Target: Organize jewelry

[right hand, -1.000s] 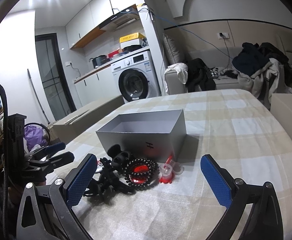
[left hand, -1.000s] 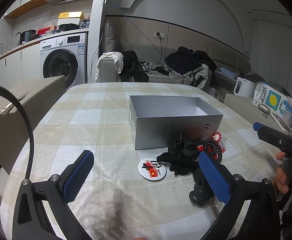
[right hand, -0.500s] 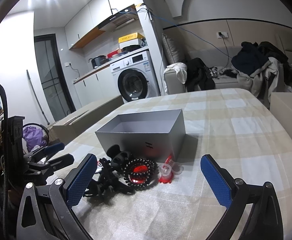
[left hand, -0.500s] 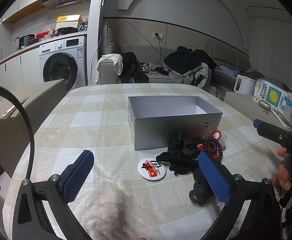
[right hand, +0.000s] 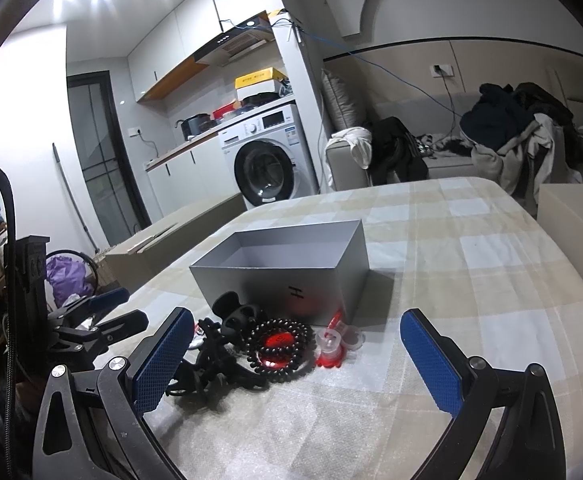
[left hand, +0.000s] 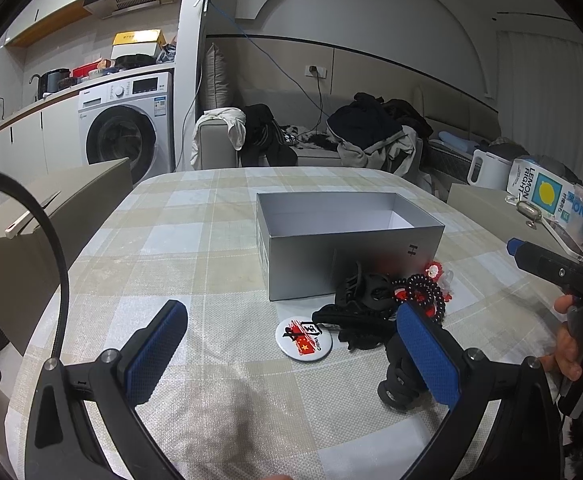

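Both my left claw and right claw are wide open before the grey box, and the tangled bead bracelet may drag its neighbours.

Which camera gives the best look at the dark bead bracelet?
The right wrist view: the bead bracelet lies whole and unobstructed in front of the grey box. In the left wrist view the bracelet is farther off and partly hidden behind the left hand-held gripper.

Open grey box upright on the checked cloth, dark bead bracelet, black claw clips and round badge just before it.
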`<control>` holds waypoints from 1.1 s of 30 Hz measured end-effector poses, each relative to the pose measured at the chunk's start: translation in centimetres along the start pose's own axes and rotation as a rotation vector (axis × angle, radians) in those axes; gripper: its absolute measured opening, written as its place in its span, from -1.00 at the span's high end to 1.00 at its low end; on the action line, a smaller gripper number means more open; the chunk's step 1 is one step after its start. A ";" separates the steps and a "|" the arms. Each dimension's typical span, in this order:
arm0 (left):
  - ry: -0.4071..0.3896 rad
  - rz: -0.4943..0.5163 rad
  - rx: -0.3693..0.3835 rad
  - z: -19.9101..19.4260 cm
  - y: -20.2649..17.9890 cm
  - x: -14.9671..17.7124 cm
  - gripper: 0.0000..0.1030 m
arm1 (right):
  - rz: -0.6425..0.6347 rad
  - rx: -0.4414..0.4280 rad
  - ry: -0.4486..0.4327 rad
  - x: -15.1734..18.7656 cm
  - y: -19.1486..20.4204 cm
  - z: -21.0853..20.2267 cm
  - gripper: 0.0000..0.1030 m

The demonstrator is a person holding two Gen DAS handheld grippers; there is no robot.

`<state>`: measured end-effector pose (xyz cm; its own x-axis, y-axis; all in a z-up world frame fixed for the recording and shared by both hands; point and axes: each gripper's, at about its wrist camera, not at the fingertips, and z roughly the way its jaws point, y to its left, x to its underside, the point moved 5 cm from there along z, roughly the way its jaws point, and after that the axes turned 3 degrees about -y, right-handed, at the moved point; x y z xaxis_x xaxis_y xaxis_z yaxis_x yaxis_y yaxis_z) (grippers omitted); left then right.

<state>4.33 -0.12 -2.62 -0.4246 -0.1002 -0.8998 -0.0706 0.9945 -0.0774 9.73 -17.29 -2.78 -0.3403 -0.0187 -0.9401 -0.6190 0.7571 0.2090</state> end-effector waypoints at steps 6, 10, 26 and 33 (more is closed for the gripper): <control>-0.002 -0.015 -0.002 0.0 0.2 -0.1 -0.98 | 0.000 0.012 0.003 0.0 -0.1 0.0 -1.00; 0.002 -0.029 0.001 0.1 0.4 -0.1 -0.98 | -0.001 0.025 0.009 -0.1 -0.1 0.0 -1.00; 0.039 -0.078 0.001 0.6 0.9 -0.8 -0.98 | 0.119 0.053 0.261 0.6 -2.3 4.0 -0.57; 0.082 -0.073 -0.019 1.3 1.3 -0.9 -0.98 | 0.124 0.052 0.352 1.5 -2.3 5.6 -0.07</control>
<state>5.77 1.27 -2.46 -0.4902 -0.1752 -0.8538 -0.1209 0.9838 -0.1324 14.60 -15.39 -6.18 -0.6385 -0.1412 -0.7566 -0.5240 0.7997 0.2931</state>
